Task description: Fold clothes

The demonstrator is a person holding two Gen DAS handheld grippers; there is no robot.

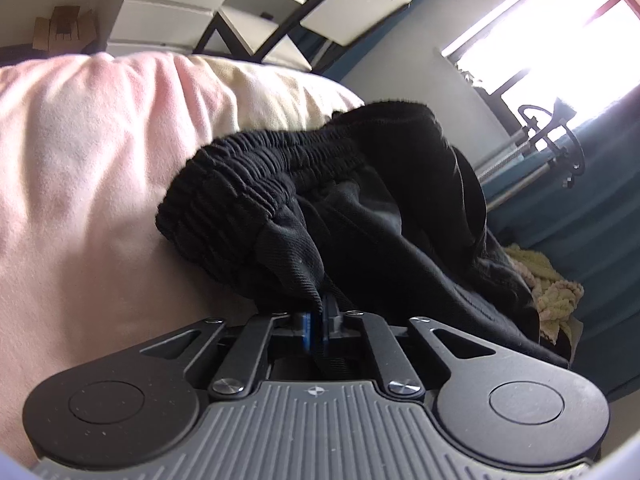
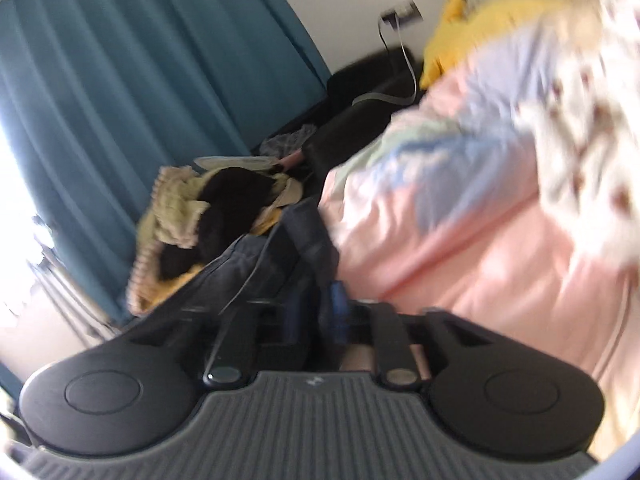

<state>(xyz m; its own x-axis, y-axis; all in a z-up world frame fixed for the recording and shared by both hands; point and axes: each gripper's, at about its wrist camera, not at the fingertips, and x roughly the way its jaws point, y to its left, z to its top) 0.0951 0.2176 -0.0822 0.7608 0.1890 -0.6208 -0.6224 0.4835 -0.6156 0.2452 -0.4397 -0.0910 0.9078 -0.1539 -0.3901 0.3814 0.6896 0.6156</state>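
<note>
My left gripper [image 1: 322, 320] has its blue-padded fingers [image 1: 308, 326] pressed together on a fold of the black knit shorts with a ribbed elastic waistband [image 1: 320, 200], pinching the fabric just below that waistband. The shorts rise in a bunched heap straight in front of the left gripper and rest against the pale pink quilted bed cover [image 1: 80, 160], which fills everything to the left of the shorts and swells up behind them into a cream patch. To the right of the shorts, lower down, I see a rumpled yellow-green knitted cloth [image 1: 556, 292] beside the teal pleated curtain [image 1: 600, 220], and above the shorts a bright window [image 1: 540, 40] and a white shelving unit with black braces [image 1: 224, 12]. My right gripper [image 2: 316, 304] is blurred, but its blue fingers [image 2: 338, 304] sit close together with dark fabric of the shorts [image 2: 280, 248] caught between them. From the right wrist, the dark cloth runs up and left from the fingers toward a heap of mixed laundry, yellow-green knit with a black piece on top [image 2: 216, 208]. The pink bed cover [image 2: 460, 240] lies directly right of the shorts, carrying pastel blue patches and a white floral-print quilt [image 2: 580, 100] further up, with a yellow cushion [image 2: 472, 28] above that. The teal curtain [image 2: 140, 80] hangs left of the laundry heap.
</note>
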